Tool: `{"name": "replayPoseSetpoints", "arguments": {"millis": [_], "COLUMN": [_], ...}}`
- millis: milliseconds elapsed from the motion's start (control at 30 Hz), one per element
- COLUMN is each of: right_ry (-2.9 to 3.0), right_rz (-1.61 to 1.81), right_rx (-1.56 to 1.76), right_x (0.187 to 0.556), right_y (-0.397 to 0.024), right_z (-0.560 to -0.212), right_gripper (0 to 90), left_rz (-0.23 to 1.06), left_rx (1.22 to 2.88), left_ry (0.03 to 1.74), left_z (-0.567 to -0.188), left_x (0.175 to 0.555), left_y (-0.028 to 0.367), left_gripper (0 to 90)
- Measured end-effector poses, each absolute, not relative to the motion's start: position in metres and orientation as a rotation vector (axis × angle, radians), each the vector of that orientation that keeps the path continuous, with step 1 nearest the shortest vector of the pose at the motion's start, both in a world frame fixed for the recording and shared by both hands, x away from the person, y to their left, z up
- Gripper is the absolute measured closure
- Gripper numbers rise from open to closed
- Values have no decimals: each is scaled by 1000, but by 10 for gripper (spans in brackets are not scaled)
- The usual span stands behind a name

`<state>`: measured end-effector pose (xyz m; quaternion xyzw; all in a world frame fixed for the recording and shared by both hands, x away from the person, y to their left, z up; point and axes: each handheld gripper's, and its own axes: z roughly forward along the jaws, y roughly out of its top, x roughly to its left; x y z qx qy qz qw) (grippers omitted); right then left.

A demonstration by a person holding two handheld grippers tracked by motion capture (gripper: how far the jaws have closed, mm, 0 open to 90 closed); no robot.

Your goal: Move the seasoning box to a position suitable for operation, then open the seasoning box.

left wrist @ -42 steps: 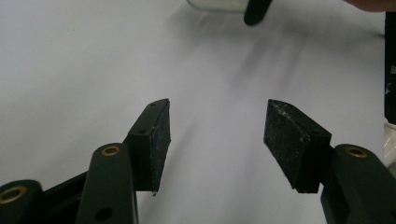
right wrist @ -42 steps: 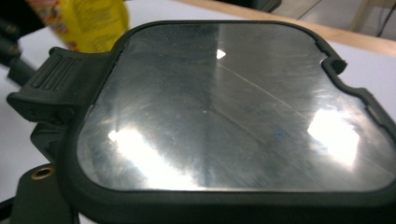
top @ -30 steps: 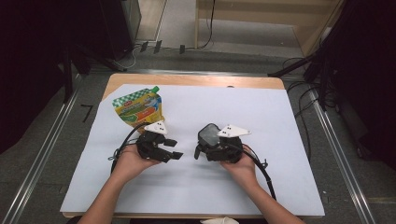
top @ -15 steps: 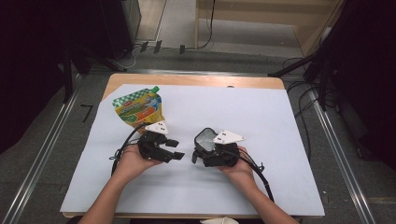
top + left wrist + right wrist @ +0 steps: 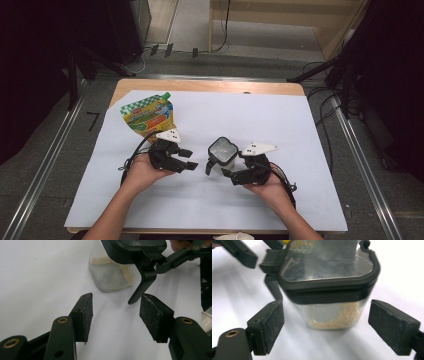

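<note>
Both forearms are extended from the near edge. The left black two-jaw claw (image 5: 186, 159) is held in the left hand (image 5: 142, 171), pointed toward the right, its jaws parted with nothing between the pads (image 5: 86, 315); they have just been closing slightly. The right black two-jaw claw (image 5: 225, 167) is gripped by the right hand (image 5: 270, 186), pointed leftward, its pads (image 5: 270, 323) spread wide and pressing nothing.

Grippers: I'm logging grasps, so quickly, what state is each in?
Left gripper: open, holding nothing.
Right gripper: open, pads either side of the clear container, not pressing.
</note>
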<state>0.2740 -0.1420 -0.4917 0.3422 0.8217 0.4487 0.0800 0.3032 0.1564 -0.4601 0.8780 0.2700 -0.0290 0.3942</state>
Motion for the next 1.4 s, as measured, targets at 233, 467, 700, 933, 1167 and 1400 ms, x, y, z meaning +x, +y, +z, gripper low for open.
{"name": "replayPoseSetpoints", "arguments": {"millis": [233,467,700,933,1167,1400], "right_ry": [2465,2415,2490,2512,2509,2483], "right_rz": [1375,1378,1425,1391,1371,1369], "right_rx": [981,951,1012,1007,1011,1041], "right_x": [262,258,264,264,264,267], "right_y": [-160,-166,-162,-155,-154,-156], "right_z": [-477,-471,-479,-481,-480,-481], "right_gripper": [514,713,826,900,900,900], "left_rz": [-83,-95,-134,-172,-151,-130], "left_rx": [2208,2224,2237,2236,2245,2245], "left_ry": [693,677,664,633,652,654], "left_z": [-460,-459,-464,-464,-466,-466], "left_x": [302,300,301,301,300,298], "left_y": [155,148,142,132,127,118], "left_gripper": [505,568,694,885,888,896]}}
